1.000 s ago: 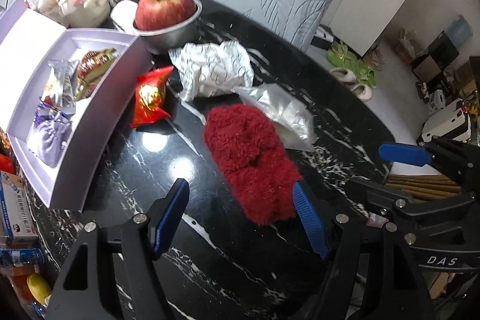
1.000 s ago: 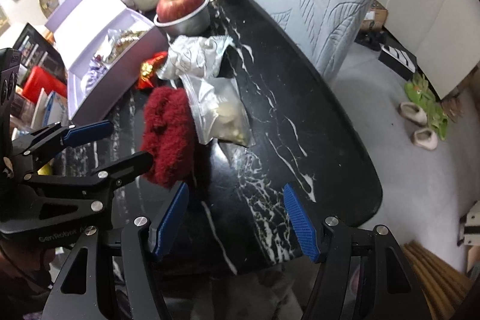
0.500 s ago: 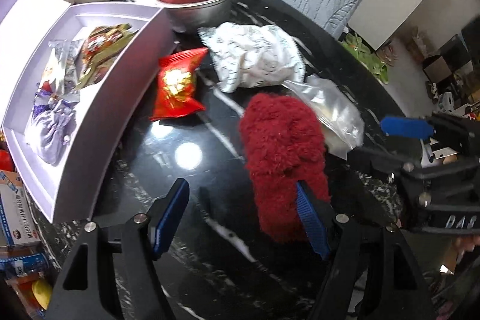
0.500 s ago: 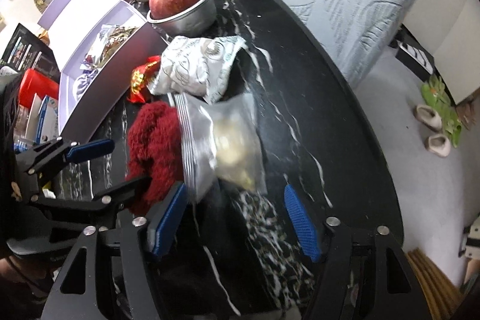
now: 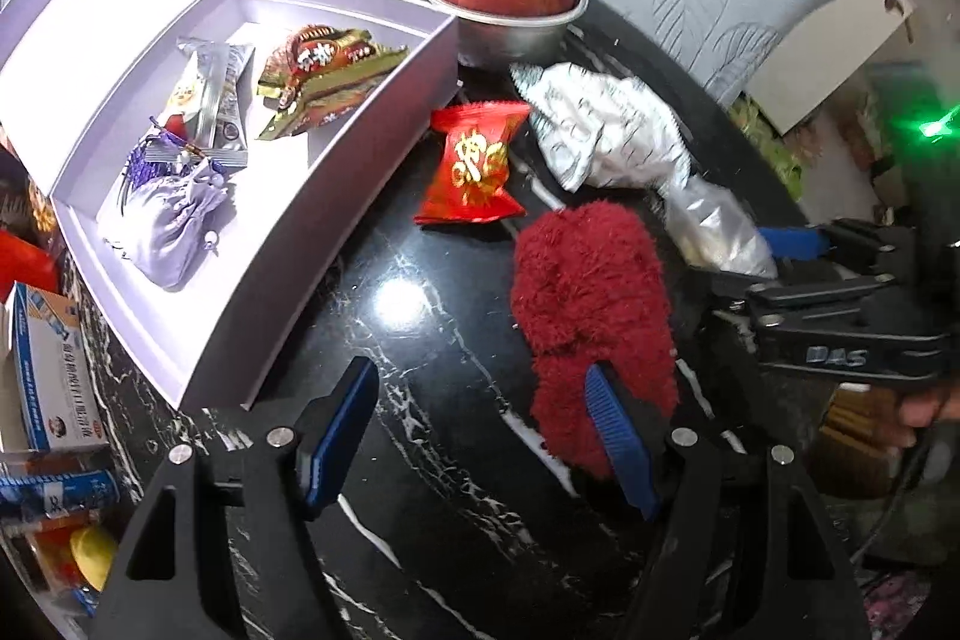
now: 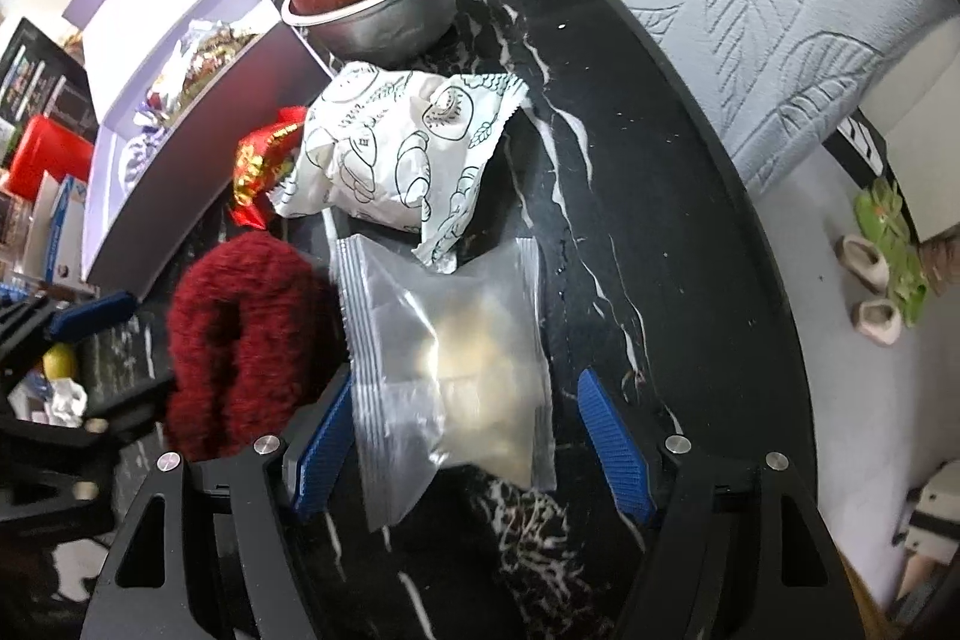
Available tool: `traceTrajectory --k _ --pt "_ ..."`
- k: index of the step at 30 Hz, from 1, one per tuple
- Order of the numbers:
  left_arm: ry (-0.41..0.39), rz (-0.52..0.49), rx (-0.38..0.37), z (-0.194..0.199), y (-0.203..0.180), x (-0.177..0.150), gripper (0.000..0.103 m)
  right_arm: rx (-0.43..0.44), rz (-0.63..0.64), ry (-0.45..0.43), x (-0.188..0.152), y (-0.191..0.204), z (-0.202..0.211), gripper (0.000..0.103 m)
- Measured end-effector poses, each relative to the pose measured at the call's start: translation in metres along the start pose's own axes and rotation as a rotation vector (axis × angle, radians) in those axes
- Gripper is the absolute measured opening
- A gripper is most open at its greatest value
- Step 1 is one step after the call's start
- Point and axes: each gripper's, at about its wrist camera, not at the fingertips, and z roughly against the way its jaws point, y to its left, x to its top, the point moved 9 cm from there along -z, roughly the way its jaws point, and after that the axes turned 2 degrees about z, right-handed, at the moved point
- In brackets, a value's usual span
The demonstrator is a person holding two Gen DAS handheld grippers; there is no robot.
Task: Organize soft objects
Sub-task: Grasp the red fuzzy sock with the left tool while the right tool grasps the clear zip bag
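Low in the right wrist frame, the released right tongs [image 6: 456,436], jaws just widening, straddle the clear bag [image 6: 456,358] on the desk [image 6: 630,160], whose slick film may slip; left tongs [image 5: 480,436] gape beside the red fluffy item [image 5: 591,304].

Beside my lavender box [image 5: 336,196] lie a fuzzy red bundle [image 5: 591,304], a red packet [image 5: 477,163], a crumpled white wrapper [image 6: 396,160] and a clear pouch [image 6: 456,358].

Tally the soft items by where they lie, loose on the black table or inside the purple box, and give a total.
Loose on the table: 4 (red fuzzy item, red snack packet, white printed packet, clear bag)
Inside the purple box: 3 (lilac pouch, silver packet, gold-red packet)
Total: 7
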Motion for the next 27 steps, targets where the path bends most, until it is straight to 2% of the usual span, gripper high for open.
traceTrajectory --k 7,15,24,27 --pt "-0.062 -0.024 -0.098 0.015 -0.025 0.009 0.071 -0.031 0.06 -0.002 0.007 0.003 -0.009 0.073" --pt "-0.025 -0.022 -0.055 -0.018 -0.035 0.01 0.071 -0.09 0.08 -0.016 0.006 -0.003 -0.009 0.061" --pt "0.012 -0.025 -0.031 -0.049 -0.042 0.006 0.071 -0.18 0.085 -0.043 -0.007 -0.025 -0.004 0.06" --pt "0.002 -0.024 -0.016 -0.053 -0.042 0.006 0.071 -0.182 0.075 -0.059 -0.01 -0.027 -0.004 0.047"
